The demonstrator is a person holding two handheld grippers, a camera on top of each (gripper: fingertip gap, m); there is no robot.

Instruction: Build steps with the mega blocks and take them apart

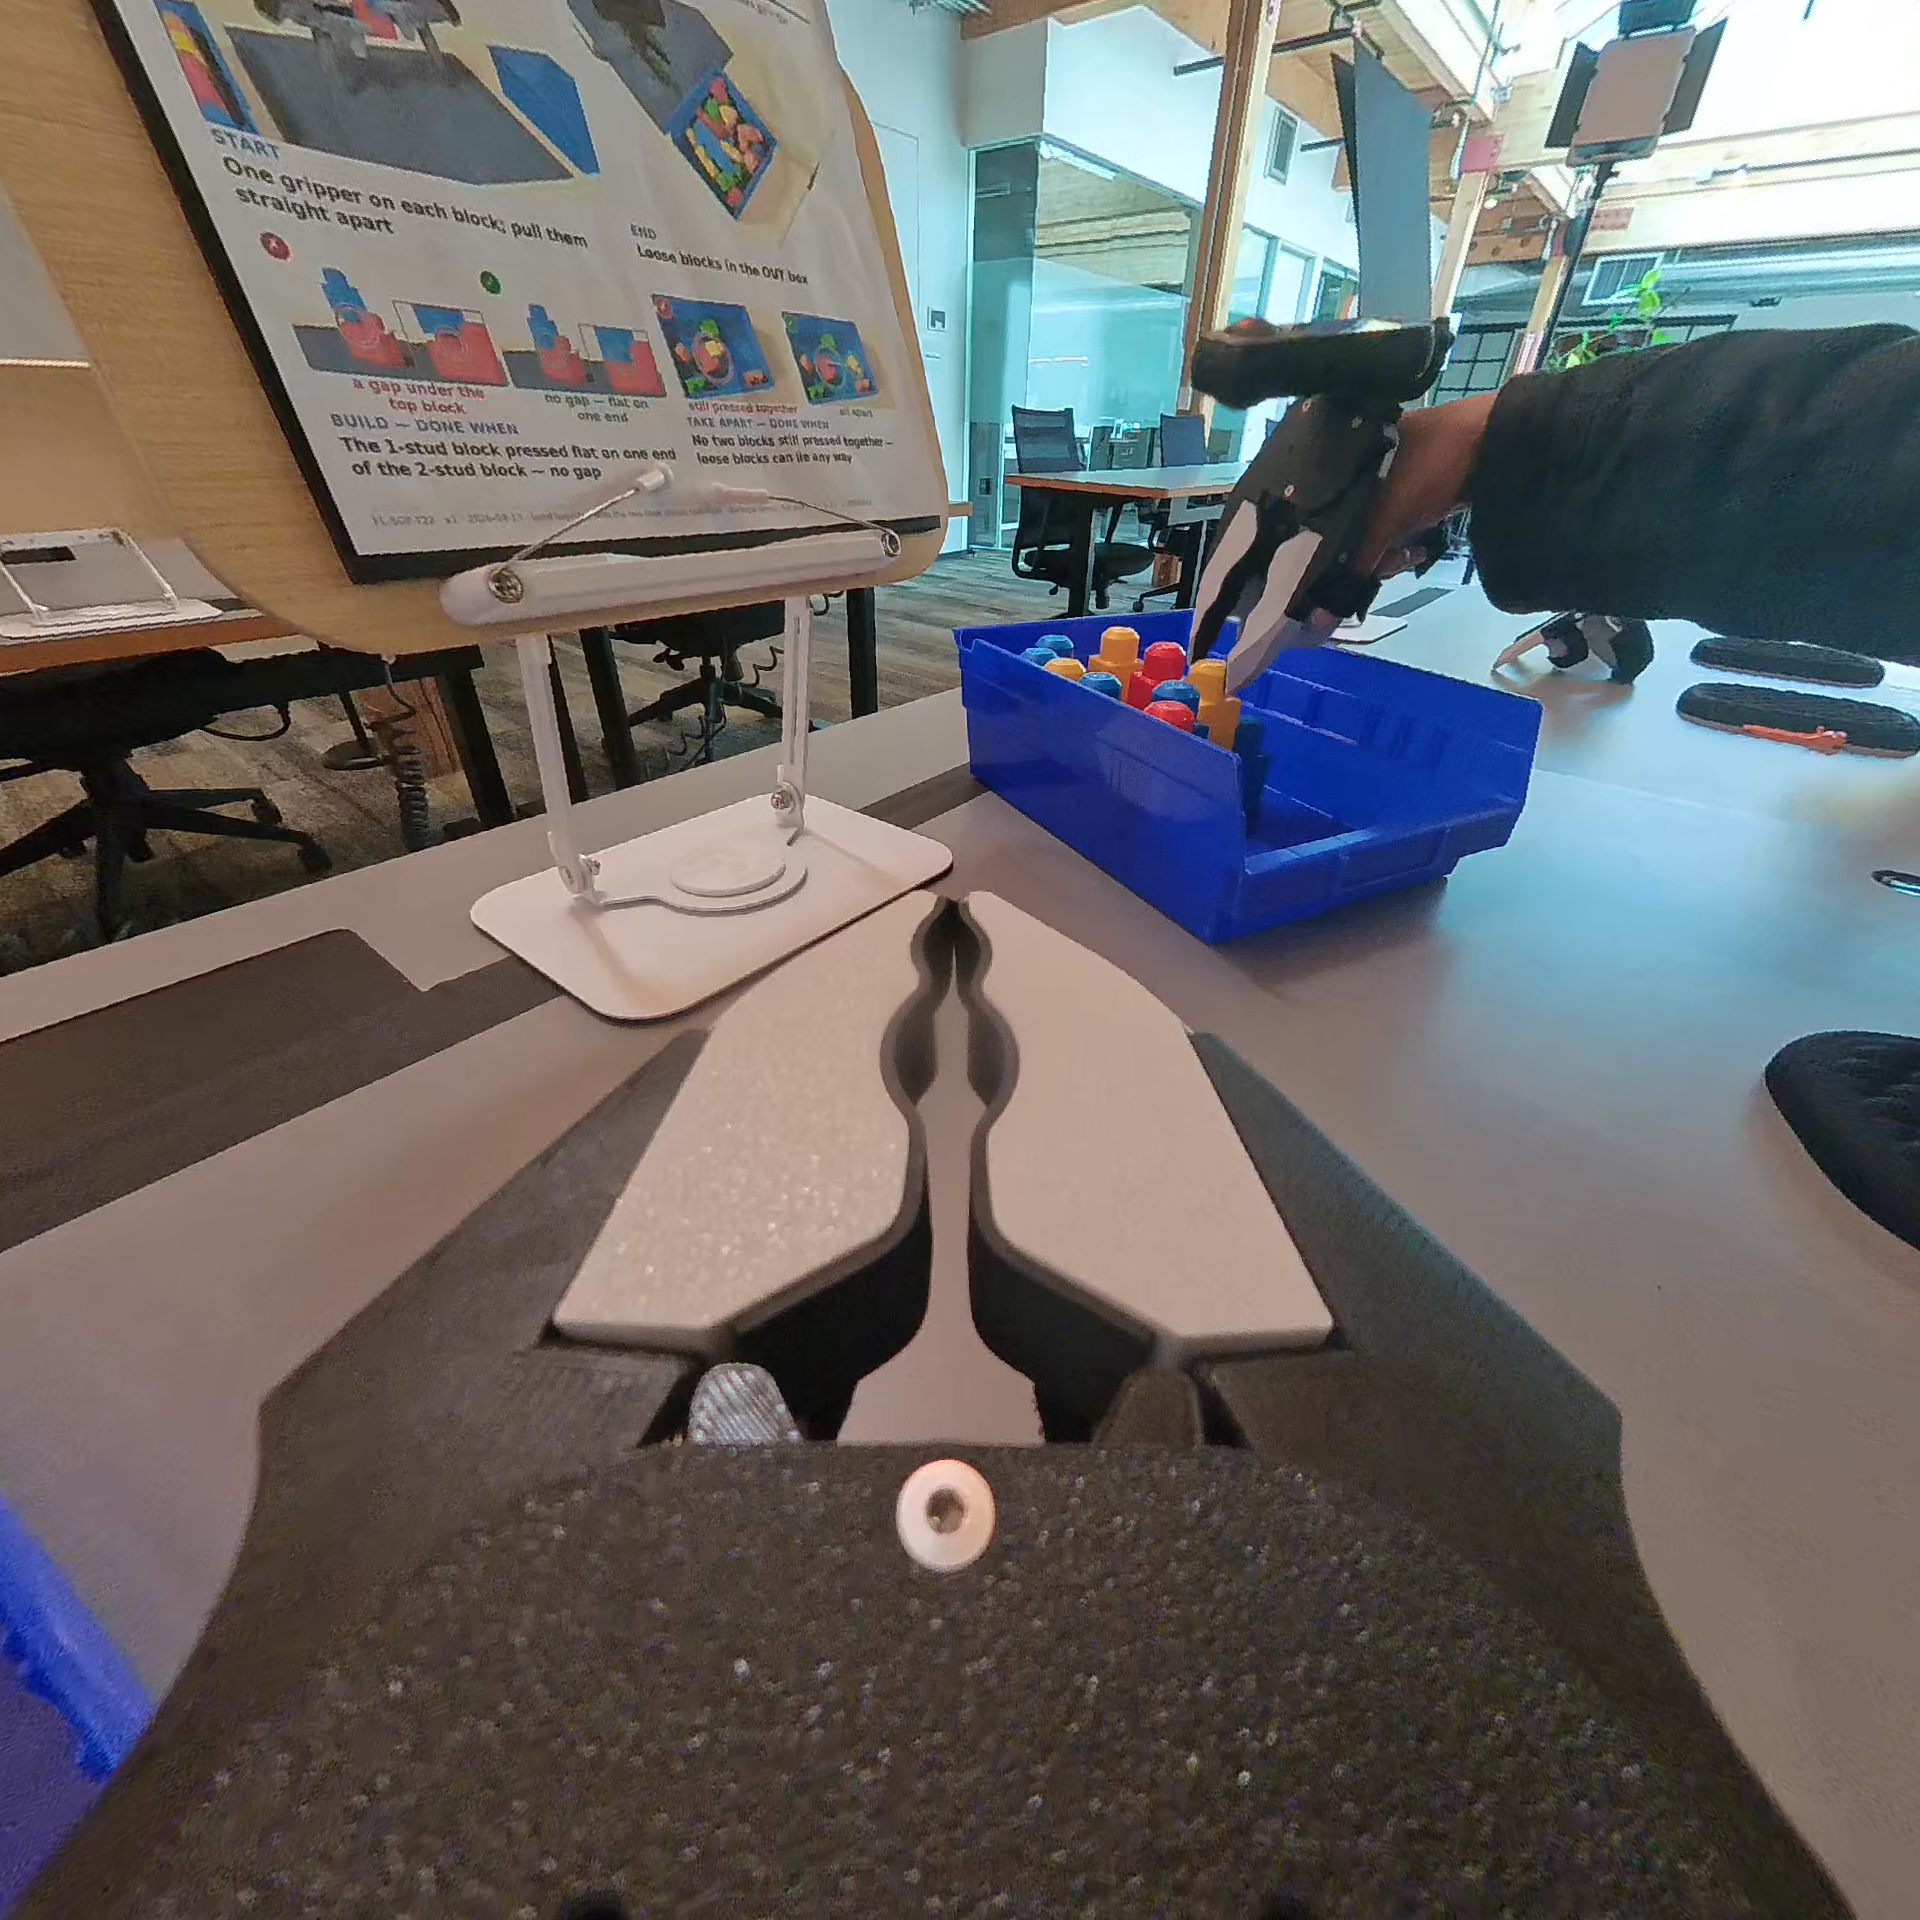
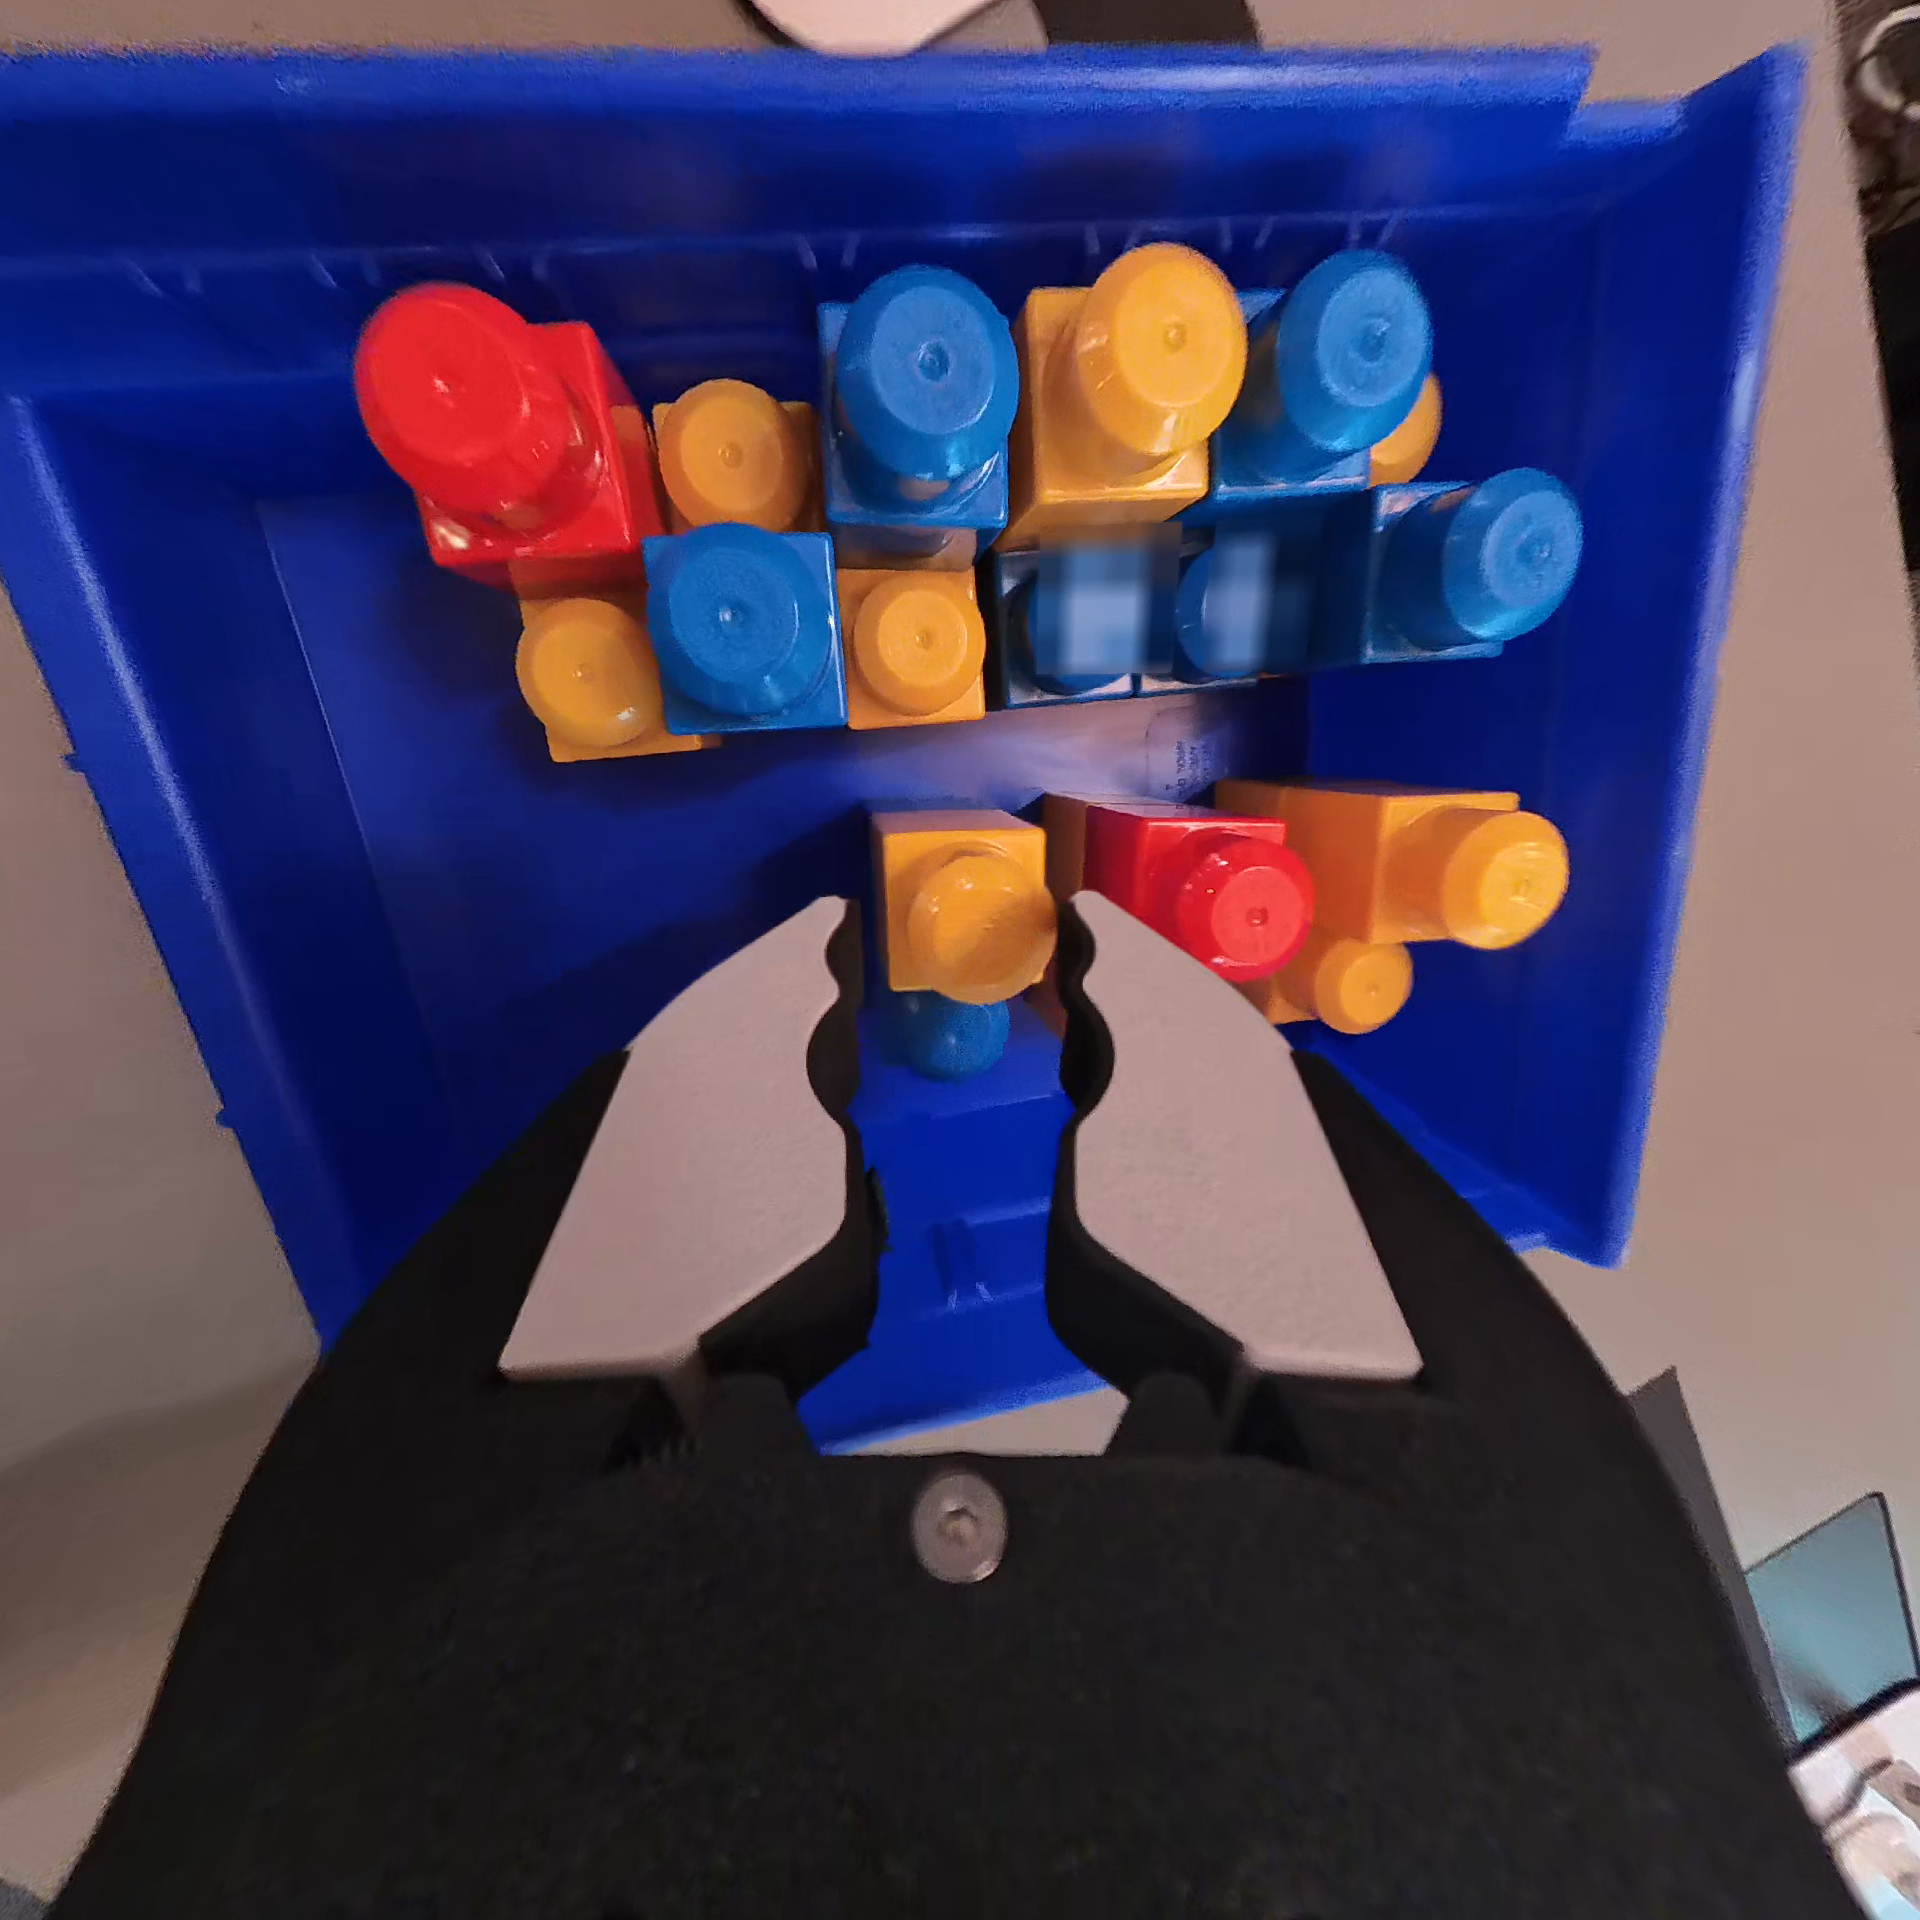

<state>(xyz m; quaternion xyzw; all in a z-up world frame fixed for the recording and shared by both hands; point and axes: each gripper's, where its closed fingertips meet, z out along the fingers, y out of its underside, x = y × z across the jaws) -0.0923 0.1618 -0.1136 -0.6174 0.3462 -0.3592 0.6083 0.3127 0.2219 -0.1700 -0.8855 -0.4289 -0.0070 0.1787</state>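
Our left gripper (image 1: 951, 935) was low over the table (image 1: 1558, 1039), its fingers almost together with nothing between them. Ahead of it and to the left stood the sign (image 1: 499, 260) on its white stand (image 1: 707, 914). Ahead and to the right sat the blue bin (image 1: 1351, 831), with the blocks inside.

Our right gripper (image 2: 956, 935) pointed down into the bin (image 2: 156, 727). Its fingers were apart, one on each side of a yellow block (image 2: 961, 904). We could not tell if they touched it yet. That block sat on top of a blue block (image 2: 945, 1034), which lay just nearer to us.

What could go wrong? The red block (image 2: 1216, 883) was right beside the right finger (image 2: 1174, 1039). If we squeezed a little off to the right, we might pinch or bump the red one too. If we only caught the yellow knob, the block might slip out. And if we pulled up, the blue one below might come along, stuck on.
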